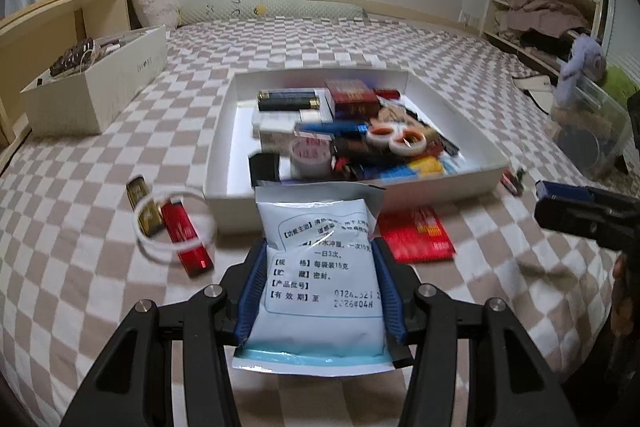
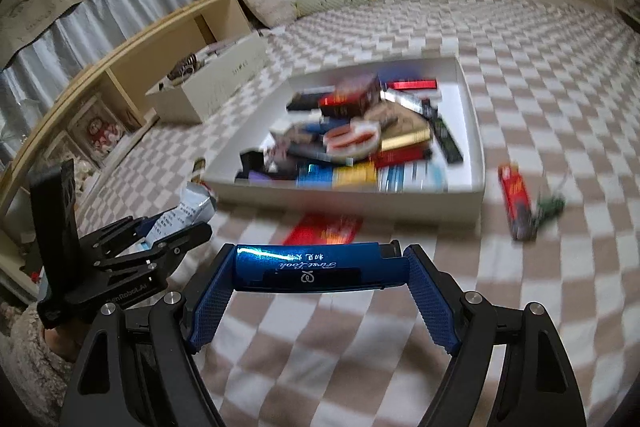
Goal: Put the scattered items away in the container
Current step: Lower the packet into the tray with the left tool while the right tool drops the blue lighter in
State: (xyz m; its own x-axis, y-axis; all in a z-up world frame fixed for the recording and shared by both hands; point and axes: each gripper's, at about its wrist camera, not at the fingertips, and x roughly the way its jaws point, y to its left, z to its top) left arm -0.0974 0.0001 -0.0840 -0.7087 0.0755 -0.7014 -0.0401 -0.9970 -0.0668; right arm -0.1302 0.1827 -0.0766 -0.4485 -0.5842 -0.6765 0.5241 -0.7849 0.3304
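Observation:
My left gripper (image 1: 320,255) is shut on a pale blue medicine sachet (image 1: 320,267), held above the bed just in front of the white tray (image 1: 224,155), which holds several small items. My right gripper (image 2: 320,259) is shut on a shiny blue bar-shaped item (image 2: 320,267), held crosswise between its pads, also in front of the tray (image 2: 476,131). A red packet (image 1: 416,233) lies by the tray's front wall. A red lighter (image 1: 186,239), gold box (image 1: 148,215) and clear ring (image 1: 176,223) lie left of the tray. A red tube (image 2: 516,201) lies right of it.
The checkered bedspread (image 1: 360,43) covers the bed. A cream box (image 1: 96,87) with odds and ends stands at the back left. A clear bin (image 1: 588,131) and purple plush (image 1: 580,63) sit at the right. Wooden shelves (image 2: 120,67) line the left side.

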